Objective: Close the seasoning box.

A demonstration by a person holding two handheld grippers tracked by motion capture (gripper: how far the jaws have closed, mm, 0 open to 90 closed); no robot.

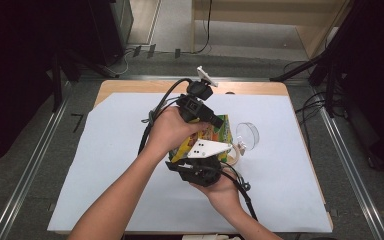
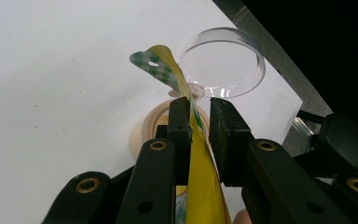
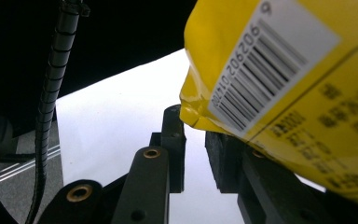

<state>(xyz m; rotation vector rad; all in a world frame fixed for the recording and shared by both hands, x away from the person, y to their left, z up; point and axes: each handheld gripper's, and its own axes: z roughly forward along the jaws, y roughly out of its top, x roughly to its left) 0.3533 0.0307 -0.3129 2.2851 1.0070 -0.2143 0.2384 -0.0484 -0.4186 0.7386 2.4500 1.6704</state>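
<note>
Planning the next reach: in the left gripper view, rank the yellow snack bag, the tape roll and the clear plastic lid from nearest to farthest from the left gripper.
1. Yellow snack bag: between its jaws.
2. Beige tape roll: just beyond the tips.
3. Clear round plastic lid: farthest, behind the roll.

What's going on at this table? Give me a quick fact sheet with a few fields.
Held thing: yellow snack bag, lifted between both hands
Left claw: pinching the bag's edge
Right claw: at the bag's corner; grip unclear
Behind the bag: clear round lid, tape roll
Surface: white sheet on a wooden table
</note>
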